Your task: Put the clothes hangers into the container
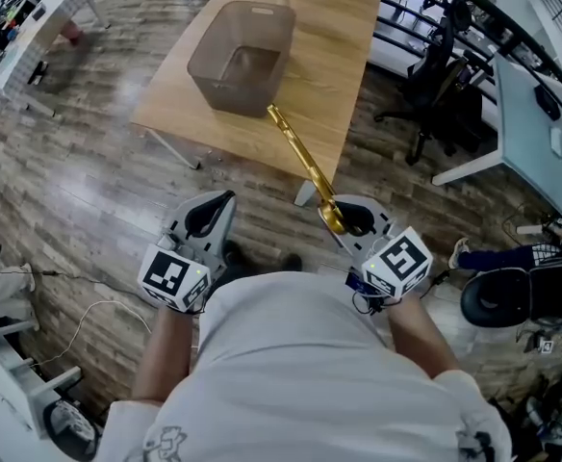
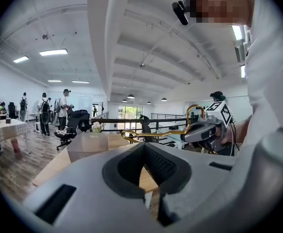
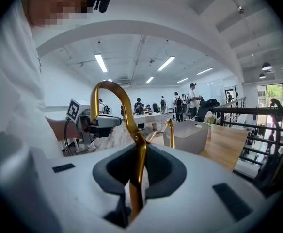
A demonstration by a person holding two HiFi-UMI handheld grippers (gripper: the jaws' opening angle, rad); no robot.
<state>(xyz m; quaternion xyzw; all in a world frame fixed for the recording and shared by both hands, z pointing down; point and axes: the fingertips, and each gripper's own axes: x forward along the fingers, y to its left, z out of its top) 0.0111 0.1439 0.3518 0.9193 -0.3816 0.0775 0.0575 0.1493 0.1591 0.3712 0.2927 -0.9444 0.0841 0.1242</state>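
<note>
A gold clothes hanger [image 1: 300, 157] slants from my right gripper [image 1: 344, 221] up toward the table [image 1: 329, 65]; its far end is near the corner of a translucent grey container [image 1: 214, 85] that looks empty. In the right gripper view the hanger [image 3: 132, 125] stands between the pads of the right gripper [image 3: 136, 178], which is shut on it, hook curving up. My left gripper [image 1: 214, 215] hangs near my waist, shut and empty. The left gripper view shows its closed jaws [image 2: 149, 178], the hanger [image 2: 156, 132], the right gripper [image 2: 204, 130] and the container [image 2: 88, 144].
I stand on wood flooring a step back from the table's near edge. A black office chair [image 1: 435, 94] and a white desk [image 1: 531, 133] are at the right, a cable [image 1: 79, 316] lies on the floor at the left. Several people stand far off [image 2: 44, 113].
</note>
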